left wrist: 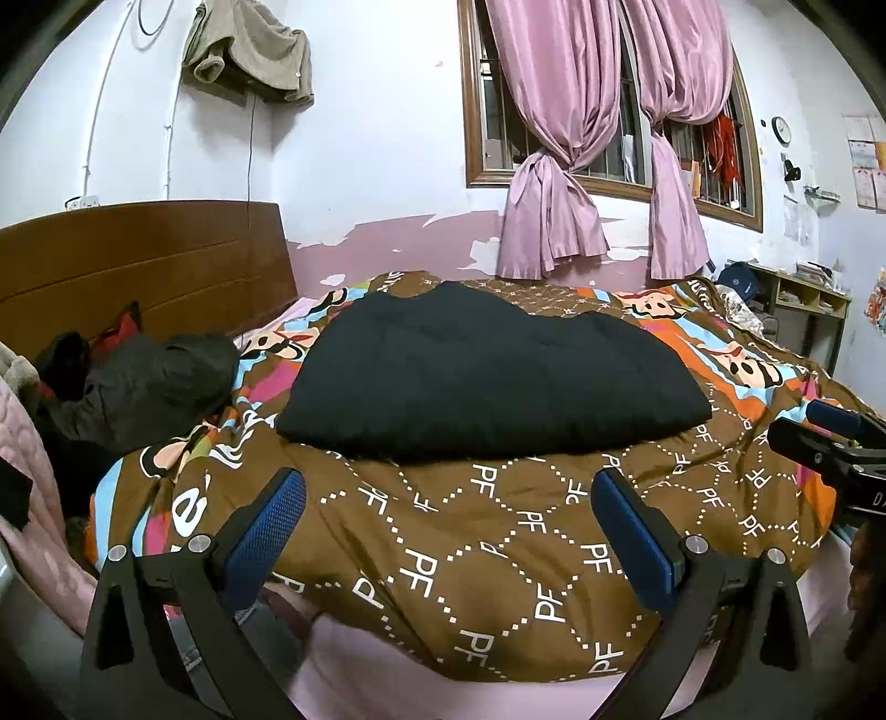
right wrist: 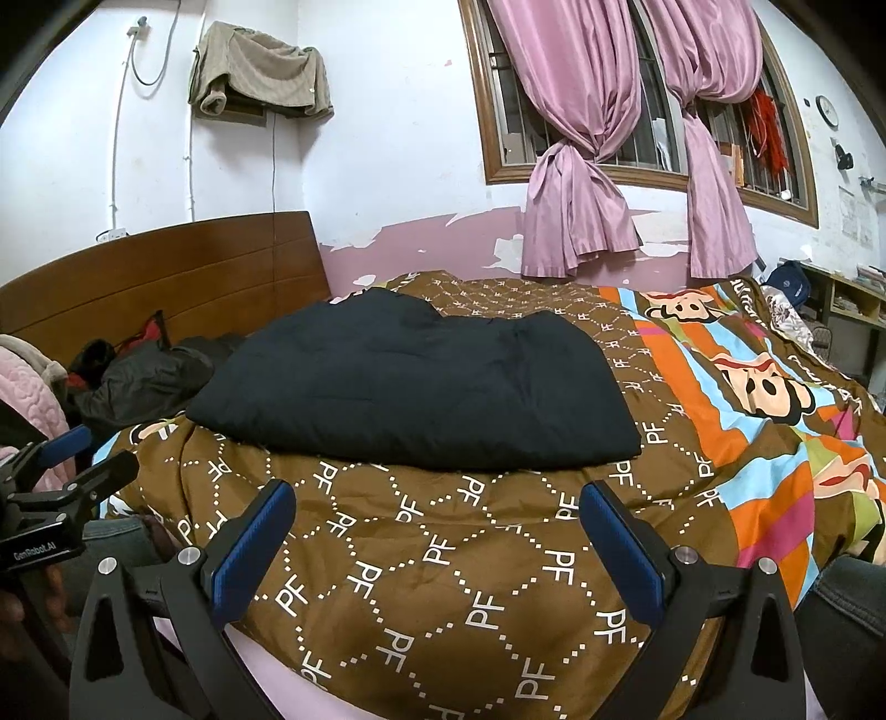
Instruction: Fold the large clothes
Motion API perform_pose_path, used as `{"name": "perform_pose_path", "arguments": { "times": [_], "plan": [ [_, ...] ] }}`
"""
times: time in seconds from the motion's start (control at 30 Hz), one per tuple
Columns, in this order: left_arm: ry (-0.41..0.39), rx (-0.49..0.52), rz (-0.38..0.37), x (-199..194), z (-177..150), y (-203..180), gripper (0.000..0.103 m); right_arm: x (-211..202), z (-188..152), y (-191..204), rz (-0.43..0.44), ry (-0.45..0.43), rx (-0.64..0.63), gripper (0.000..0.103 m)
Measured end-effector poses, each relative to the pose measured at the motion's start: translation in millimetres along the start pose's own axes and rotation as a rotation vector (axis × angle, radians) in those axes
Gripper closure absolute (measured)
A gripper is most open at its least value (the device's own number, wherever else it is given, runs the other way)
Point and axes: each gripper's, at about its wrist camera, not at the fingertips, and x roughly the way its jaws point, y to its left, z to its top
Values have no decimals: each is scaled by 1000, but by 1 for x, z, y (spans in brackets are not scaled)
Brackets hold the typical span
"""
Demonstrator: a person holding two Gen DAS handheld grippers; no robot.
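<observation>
Right at the front of the left wrist view, the left gripper (left wrist: 448, 526) hangs just above the near edge of the bed. Its two blue pads (left wrist: 266, 531) are spread wide apart, and nothing is between them. The right gripper (right wrist: 437, 531) looks the same in its own view: wide open, with nothing in it, over the same near edge. Each gripper can be seen from the other's camera too, at the side of the picture, close beside its partner.

Under both grippers lies a brown quilt (left wrist: 443, 554) with white "PF" letters in a diamond pattern. It covers the bed and hangs a little over the near edge. Farther right the quilt turns into bright stripes with cartoon faces (right wrist: 775, 387).

A bit farther back, in the middle of the quilt, lies the black garment (left wrist: 487, 376). It is big and puffy and already folded into a thick, flat bundle. Neither gripper touches it.

To the left of it, near the wooden headboard (left wrist: 144, 260), sits a heap of dark clothes (left wrist: 138, 382).

At the back is a white and pink wall with peeling paint. Pink curtains (left wrist: 559, 166) are tied in knots in front of a barred window, and a beige cloth (left wrist: 249, 50) hangs high on the wall.
</observation>
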Motion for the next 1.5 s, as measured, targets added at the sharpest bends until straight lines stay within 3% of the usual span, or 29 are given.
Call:
{"name": "perform_pose_path", "arguments": {
  "times": [1.5],
  "plan": [
    [9, -6, -11, -2, 0, -14, 2, 1, 1, 2, 0, 5, 1, 0]
  ]
}}
